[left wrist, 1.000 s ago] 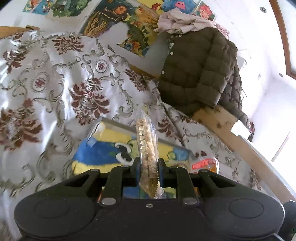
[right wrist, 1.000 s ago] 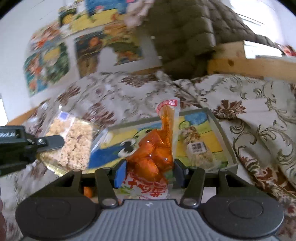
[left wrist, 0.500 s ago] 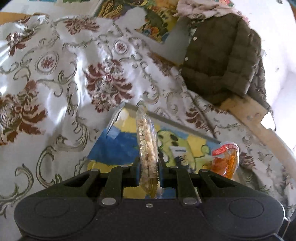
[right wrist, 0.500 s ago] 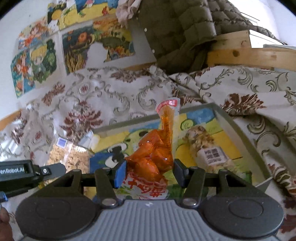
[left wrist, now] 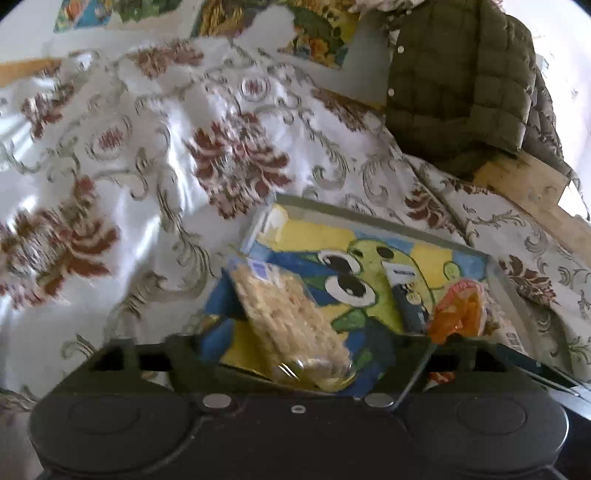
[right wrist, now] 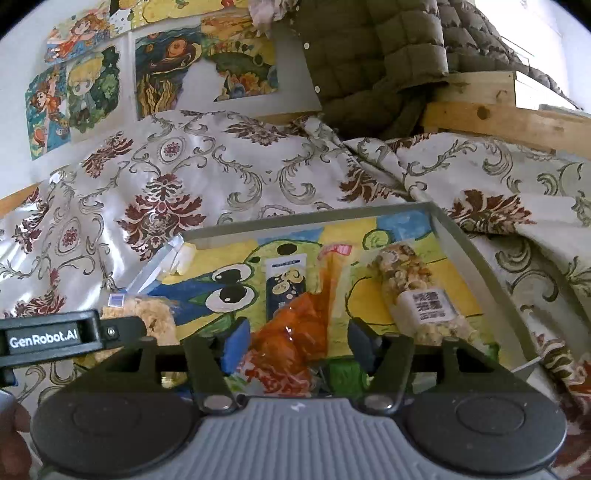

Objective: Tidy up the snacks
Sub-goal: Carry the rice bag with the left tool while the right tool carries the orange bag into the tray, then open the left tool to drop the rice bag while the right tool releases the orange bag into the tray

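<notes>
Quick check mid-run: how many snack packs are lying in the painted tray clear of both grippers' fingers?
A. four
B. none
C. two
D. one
C: in the right wrist view the dark blue sachet and the clear nut-mix pack with a white label lie alone on the tray; the orange pack and puffed-grain pack sit between fingers.

Bed covered with a shiny white bedspread [right wrist: 258, 173], dark red floral medallions and grey-green scrolls, rumpled into folds. White wall [right wrist: 22, 51] behind it, papered with colourful cartoon posters [right wrist: 74, 96]; one poster [right wrist: 207, 62] has a torn lower edge. Olive quilted jacket [right wrist: 369, 48] with snap buttons hangs over a pale wooden bed frame [right wrist: 498, 118] at the right; a light cloth [right wrist: 266, 11] sits on top of it. Bright daylight from the upper right, glare on the fabric.
</notes>
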A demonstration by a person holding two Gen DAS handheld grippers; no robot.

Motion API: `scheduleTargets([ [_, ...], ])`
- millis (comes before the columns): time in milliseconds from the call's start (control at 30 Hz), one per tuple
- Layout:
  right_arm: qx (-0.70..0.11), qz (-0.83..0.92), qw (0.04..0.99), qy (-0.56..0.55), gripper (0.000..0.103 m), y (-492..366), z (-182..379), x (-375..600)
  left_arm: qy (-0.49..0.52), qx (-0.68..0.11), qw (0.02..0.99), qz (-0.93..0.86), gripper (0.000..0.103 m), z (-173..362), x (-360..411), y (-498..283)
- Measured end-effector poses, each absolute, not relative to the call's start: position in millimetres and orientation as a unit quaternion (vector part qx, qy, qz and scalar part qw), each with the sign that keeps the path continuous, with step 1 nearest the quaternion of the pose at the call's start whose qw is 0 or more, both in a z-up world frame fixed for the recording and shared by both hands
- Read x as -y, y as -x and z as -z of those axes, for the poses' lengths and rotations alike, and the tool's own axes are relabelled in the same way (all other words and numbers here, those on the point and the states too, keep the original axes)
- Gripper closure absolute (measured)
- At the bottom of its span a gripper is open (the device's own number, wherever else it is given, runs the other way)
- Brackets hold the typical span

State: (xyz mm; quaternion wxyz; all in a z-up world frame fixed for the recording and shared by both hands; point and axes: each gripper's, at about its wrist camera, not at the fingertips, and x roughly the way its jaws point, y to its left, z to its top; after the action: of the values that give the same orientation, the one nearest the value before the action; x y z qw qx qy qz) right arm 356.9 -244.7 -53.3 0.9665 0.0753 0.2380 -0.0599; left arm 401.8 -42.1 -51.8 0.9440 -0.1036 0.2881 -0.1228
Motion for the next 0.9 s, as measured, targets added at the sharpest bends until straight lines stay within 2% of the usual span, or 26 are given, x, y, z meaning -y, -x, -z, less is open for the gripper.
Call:
scheduleTargets([
  [67,-0.233,0.063,0.968,-0.074,0.031,-351.4,46.5,245.6,0.097,-0.280,0.947,0.127,0.010,43.5,42.2,-397.0],
  [267,-0.205,0.075,0.974,-0.068,0.015,-325.6,17.5,250.4,0.104,-0.255,0.954,0.121,0.003,17.2,35.3,-373.8],
  [467,-0.164,0.076,0.982,-0.051,0.002,-289.1,-16.7,250.9,0.081,-0.206,0.969,0.109,0.001,-14.1,29.3,-333.9],
  [700,-0.132,0.070,0.988,-0.046,0.000,-235.4,-37.9,250.5,0.060,-0.147,0.980,0.118,0.001,-43.5,24.0,-269.0],
  [900,-0.130,0.066,0.987,-0.069,0.000,-190.7,-41.2,256.3,0.084,-0.146,0.981,0.096,0.001,-37.4,6.0,-215.8],
])
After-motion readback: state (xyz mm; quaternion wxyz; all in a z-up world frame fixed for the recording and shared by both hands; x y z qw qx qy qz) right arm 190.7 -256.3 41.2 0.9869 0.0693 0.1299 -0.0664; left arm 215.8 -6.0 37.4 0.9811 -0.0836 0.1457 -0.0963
